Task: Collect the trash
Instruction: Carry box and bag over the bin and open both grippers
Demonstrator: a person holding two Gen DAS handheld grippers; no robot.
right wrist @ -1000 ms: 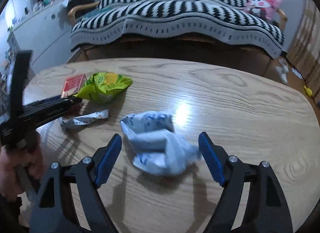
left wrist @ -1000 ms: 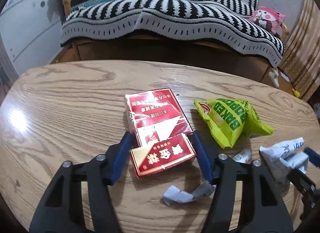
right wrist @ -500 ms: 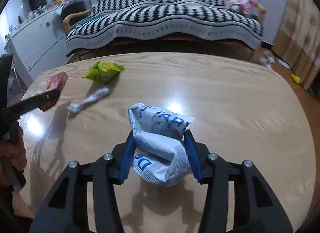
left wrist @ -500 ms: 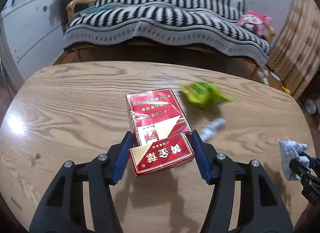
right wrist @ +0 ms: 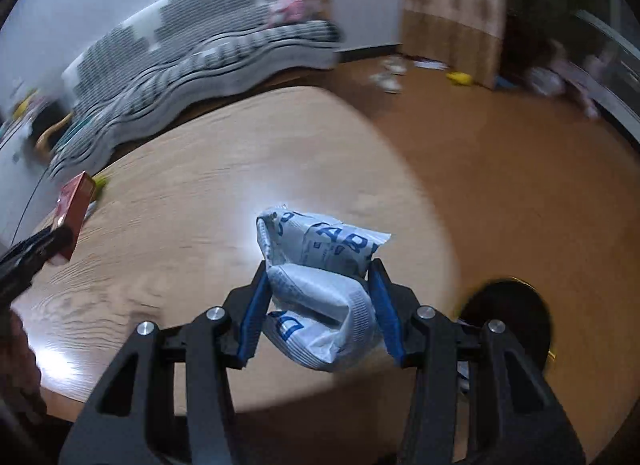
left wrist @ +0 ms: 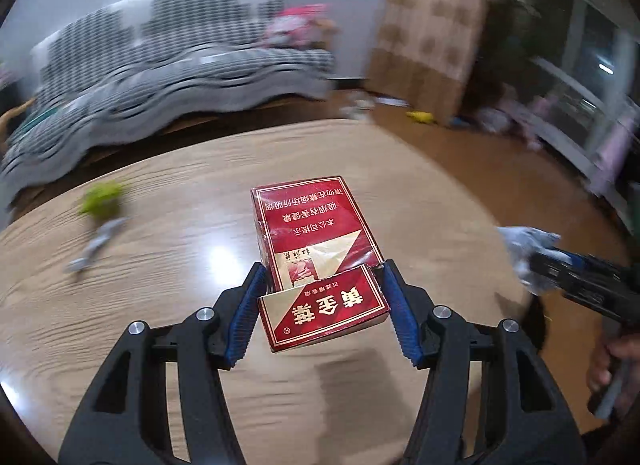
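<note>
My left gripper (left wrist: 322,301) clamps the red cigarette pack (left wrist: 316,249) by its flip lid: stiff, light cardboard, but that hinge could flex. My right gripper (right wrist: 318,305) pinches the white wrapper (right wrist: 320,285) mid-body: soft, crinkly, slippery.

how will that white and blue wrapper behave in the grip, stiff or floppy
Probably floppy: the white and blue wrapper is crumpled and bulges out between the pads of the right hand-held gripper. It looks light for its size, since it hangs clear of the table without sagging much. The glossy film may be slippery, so it could slide out if the squeeze loosens.
</note>
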